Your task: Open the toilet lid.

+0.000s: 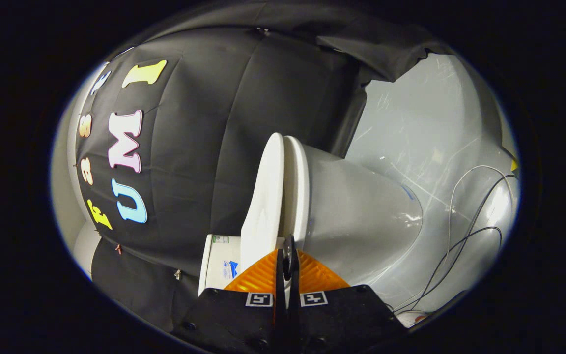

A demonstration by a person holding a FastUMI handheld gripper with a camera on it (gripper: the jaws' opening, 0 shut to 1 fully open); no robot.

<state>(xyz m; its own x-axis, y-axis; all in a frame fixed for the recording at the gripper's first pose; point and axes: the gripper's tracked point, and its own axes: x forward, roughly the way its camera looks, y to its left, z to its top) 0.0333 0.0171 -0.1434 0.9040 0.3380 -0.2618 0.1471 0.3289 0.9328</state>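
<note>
Lid (263, 196) is standing just a little off the seat (297, 187), with a thin wedge of gap showing between the two near the fingers — so you're looking at a task that's barely started, or so it reads from here. The camera is rolled over, so the toilet is appearing on its side: bowl (361, 211) running off one way, tank (219, 263) sitting behind the lid against the black cloth (204, 147). Most of the swing is left; the lid needs to travel all the way back toward that tank before you can call it open.

Gripper (288, 260) is looking nearly closed, fingers almost together with just a sliver between them. They're sitting right at the near edge of the lid and seat, seemingly poking into that gap. Whether they're pinching the lid's rim or merely nudging it, I can't tell from this angle.

Cables (465, 231) are trailing across the grey floor (410, 123) beyond the bowl, well clear of your work.
</note>
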